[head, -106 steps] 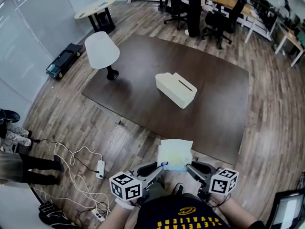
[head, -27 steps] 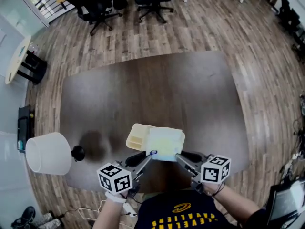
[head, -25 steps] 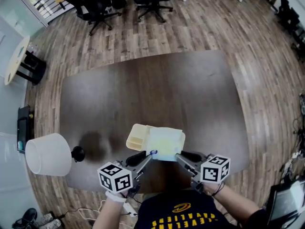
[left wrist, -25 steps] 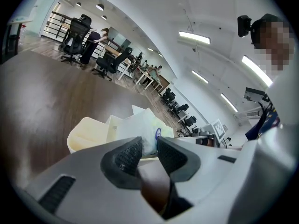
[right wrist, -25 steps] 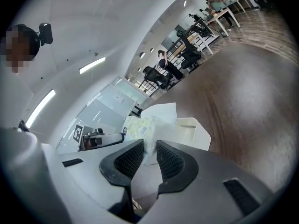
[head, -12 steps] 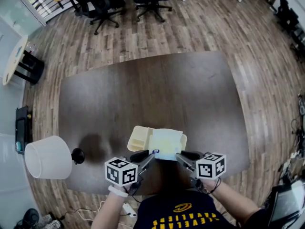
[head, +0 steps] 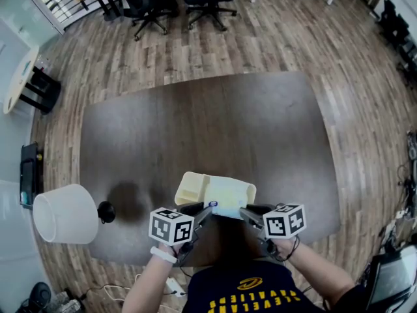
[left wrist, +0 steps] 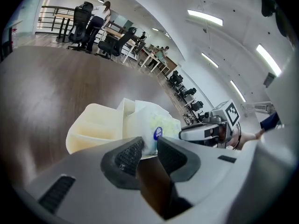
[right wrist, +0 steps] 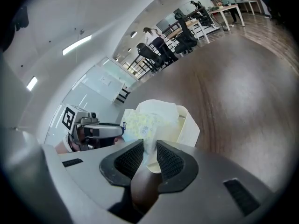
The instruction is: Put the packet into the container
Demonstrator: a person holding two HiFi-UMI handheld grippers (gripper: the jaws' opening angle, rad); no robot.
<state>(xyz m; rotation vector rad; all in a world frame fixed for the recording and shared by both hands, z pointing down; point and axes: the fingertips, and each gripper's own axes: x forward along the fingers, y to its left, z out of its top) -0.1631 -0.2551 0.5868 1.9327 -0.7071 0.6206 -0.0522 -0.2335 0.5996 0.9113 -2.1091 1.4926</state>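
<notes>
Left hand-held gripper (head: 206,209), right hand-held gripper (head: 244,212) both pinch packet (head: 229,195). Packet low over container (head: 191,188), not dropped in yet.

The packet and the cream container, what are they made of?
The packet looks like thin, soft plastic film. It wrinkles and folds, has print on it, and seems a little see-through. The container looks like stiff plastic with a dull cream finish. Its walls and dividers are smooth and straight, with no shine. It could be another moulded material, and I can't be sure from the look alone.
</notes>
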